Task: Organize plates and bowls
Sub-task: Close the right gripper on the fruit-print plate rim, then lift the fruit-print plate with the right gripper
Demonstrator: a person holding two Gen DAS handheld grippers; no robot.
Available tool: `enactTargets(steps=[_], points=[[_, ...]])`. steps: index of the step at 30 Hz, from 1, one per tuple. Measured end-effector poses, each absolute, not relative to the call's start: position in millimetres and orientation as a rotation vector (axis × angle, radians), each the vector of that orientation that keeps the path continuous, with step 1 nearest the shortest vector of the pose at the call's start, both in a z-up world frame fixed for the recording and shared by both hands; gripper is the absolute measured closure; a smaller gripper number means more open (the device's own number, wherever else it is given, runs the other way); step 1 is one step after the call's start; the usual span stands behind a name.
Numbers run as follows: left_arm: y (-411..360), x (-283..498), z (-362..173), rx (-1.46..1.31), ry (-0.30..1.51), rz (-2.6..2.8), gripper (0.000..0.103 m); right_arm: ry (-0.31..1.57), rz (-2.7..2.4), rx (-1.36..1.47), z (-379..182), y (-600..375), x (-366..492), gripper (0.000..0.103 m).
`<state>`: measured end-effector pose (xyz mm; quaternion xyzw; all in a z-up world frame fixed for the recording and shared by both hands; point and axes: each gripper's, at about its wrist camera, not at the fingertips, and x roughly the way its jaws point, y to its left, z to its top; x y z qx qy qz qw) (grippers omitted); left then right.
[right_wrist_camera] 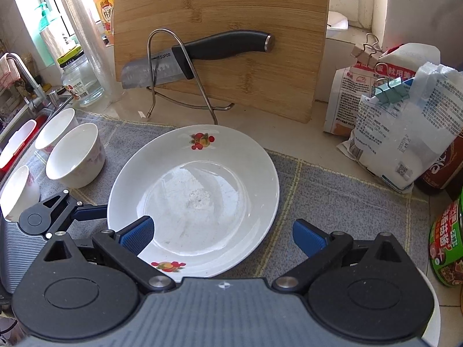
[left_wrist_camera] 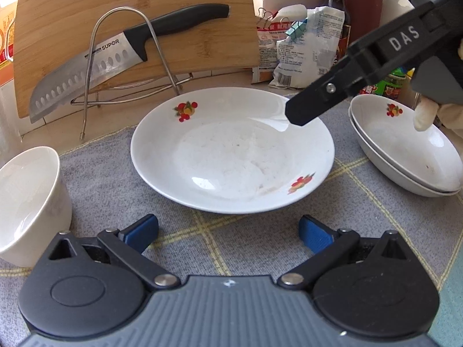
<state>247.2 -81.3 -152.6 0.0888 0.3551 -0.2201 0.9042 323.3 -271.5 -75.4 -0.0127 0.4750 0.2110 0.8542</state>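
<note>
A bamboo cutting board (right_wrist_camera: 221,43) leans upright against the wall, with a black-handled knife (right_wrist_camera: 199,55) resting across a wire rack (right_wrist_camera: 179,78) in front of it. A grey checked mat (right_wrist_camera: 341,199) covers the counter. Clipped bags (right_wrist_camera: 402,133) stand at right, a glass jar (right_wrist_camera: 81,79) near the faucet (right_wrist_camera: 24,78).

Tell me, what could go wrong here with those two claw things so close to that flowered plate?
1. The plate is shallow, glossy and lies flat on the grey cloth; the open right gripper could slip on its rim.
2. The left gripper, also open, waits at the opposite edge; a push might slide the plate toward the knife on its wire stand.
3. Bowls crowd one side, stacked plates the other, so a swing could knock them.
</note>
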Motion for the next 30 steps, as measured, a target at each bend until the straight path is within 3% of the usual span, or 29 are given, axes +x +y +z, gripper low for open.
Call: enactTargets(steps=[30], points=[[-79,255,-155,0.185,0.699,-0.480,0.000,1.141,0.658,0.030,-116,-258,419,0.000]])
